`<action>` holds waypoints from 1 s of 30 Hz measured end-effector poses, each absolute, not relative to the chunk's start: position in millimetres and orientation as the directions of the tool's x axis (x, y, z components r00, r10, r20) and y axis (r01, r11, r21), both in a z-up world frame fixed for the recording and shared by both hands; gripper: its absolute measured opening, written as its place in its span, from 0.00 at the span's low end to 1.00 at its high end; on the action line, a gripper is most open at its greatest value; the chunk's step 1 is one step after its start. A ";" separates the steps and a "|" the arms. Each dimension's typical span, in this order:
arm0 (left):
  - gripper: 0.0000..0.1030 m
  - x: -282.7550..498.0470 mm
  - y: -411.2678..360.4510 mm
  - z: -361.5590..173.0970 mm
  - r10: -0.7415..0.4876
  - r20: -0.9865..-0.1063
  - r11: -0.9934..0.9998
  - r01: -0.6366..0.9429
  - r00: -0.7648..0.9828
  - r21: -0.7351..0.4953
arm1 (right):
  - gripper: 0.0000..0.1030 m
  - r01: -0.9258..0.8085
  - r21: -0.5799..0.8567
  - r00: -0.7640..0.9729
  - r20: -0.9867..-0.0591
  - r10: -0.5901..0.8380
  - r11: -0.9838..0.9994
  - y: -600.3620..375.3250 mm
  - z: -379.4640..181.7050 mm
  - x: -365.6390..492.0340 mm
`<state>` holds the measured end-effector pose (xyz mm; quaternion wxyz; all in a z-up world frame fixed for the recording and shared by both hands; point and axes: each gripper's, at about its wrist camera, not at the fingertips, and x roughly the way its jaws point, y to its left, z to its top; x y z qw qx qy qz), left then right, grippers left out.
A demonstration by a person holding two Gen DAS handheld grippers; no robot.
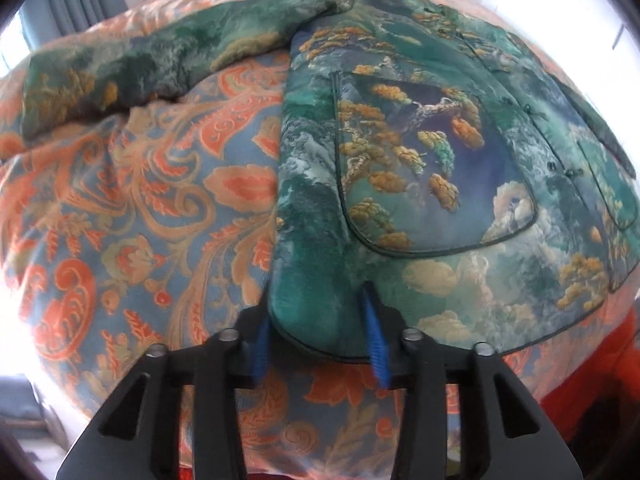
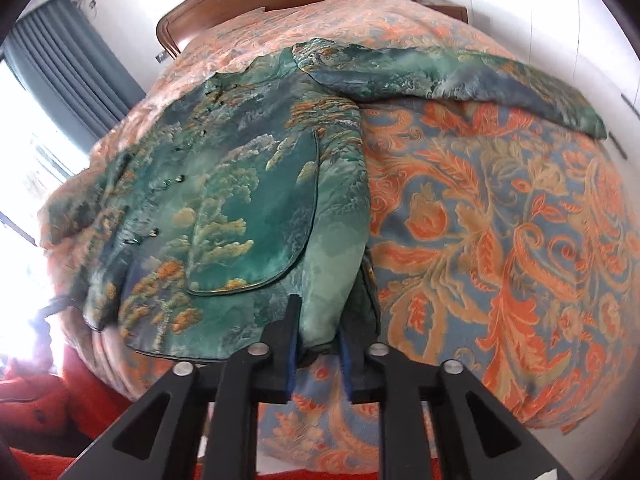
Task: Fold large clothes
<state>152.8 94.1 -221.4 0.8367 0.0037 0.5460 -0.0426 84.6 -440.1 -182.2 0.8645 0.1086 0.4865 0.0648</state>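
The green silky jacket with landscape print (image 1: pixel 420 160) (image 2: pixel 240 200) is lying on the orange patterned bedspread (image 1: pixel 140 200) (image 2: pixel 500 220). The left claw (image 1: pixel 320 332) and right claw (image 2: pixel 318 344) are both gripping the jacket's bottom hem corners.

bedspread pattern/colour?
Orange and tan paisley scrolls on blue-grey; the bedspread shows best in the right wrist view.

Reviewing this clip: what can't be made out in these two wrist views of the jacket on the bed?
- Left wrist view: the jacket runs out of frame at right, so its far sleeve is unseen.
- Left gripper: fingers straddle the hem corner; the fabric hides whether the pads grip.
- Right wrist view: window glare washes out the jacket's left edge.
- Right gripper: bunched hem hides the pad contact.
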 end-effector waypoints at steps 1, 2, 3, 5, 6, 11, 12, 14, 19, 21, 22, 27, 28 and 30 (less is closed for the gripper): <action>0.57 153.3 94.4 -219.8 -0.068 -0.911 0.996 0.075 0.407 -0.041 | 0.29 -0.003 0.248 0.522 -0.826 0.213 0.969 -439.7 -183.2 82.9; 0.62 152.6 95.3 -217.6 -0.067 -0.907 0.997 0.072 0.416 -0.040 | 0.32 0.006 0.250 0.528 -0.823 0.210 0.968 -440.7 -182.6 80.9; 0.63 148.8 95.2 -215.1 -0.064 -0.902 0.997 0.069 0.428 -0.038 | 0.38 0.012 0.252 0.533 -0.820 0.207 0.968 -442.2 -183.3 75.0; 0.69 149.0 97.6 -204.8 -0.053 -0.889 0.998 0.061 0.454 -0.028 | 0.43 0.036 0.258 0.545 -0.814 0.198 0.965 -450.1 -180.0 67.8; 0.72 144.9 99.3 -199.5 -0.044 -0.881 0.998 0.056 0.471 -0.019 | 0.43 0.047 0.261 0.554 -0.810 0.192 0.964 -453.5 -177.7 64.2; 0.94 129.1 98.2 -155.8 0.017 -0.773 0.999 0.024 0.634 0.041 | 0.45 0.096 0.232 0.597 -0.792 0.130 0.968 -463.9 -166.0 48.1; 0.96 126.6 97.6 -149.3 0.021 -0.753 0.999 0.018 0.658 0.044 | 0.45 0.104 0.225 0.604 -0.788 0.118 0.969 -465.3 -163.7 47.2; 0.97 125.2 92.7 -133.2 0.029 -0.704 0.999 0.004 0.709 0.045 | 0.46 0.117 0.211 0.621 -0.778 0.094 0.971 -467.0 -158.5 45.9; 0.97 116.9 80.8 -108.8 0.011 -0.634 0.999 0.017 0.773 0.037 | 0.47 0.152 0.210 0.643 -0.763 0.065 0.966 -473.7 -150.2 55.3; 0.97 117.4 71.5 -102.7 -0.010 -0.624 0.999 0.037 0.782 0.030 | 0.47 0.172 0.225 0.660 -0.749 0.058 0.959 -480.9 -145.4 60.1; 0.97 117.5 66.6 -99.9 -0.017 -0.616 0.999 0.045 0.787 0.030 | 0.47 0.186 0.235 0.670 -0.741 0.052 0.954 -486.4 -142.6 62.9; 0.99 113.0 40.4 -92.3 -0.013 -0.594 0.993 0.078 0.804 0.083 | 0.47 0.263 0.276 0.715 -0.699 0.005 0.925 -528.8 -129.0 79.5; 0.99 110.8 35.0 -91.9 -0.006 -0.593 0.991 0.082 0.806 0.101 | 0.47 0.287 0.297 0.723 -0.691 -0.003 0.911 -543.5 -126.7 84.5; 0.99 108.4 29.4 -93.1 0.001 -0.595 0.989 0.087 0.803 0.119 | 0.47 0.352 0.387 0.742 -0.670 -0.002 0.852 -581.1 -125.3 93.7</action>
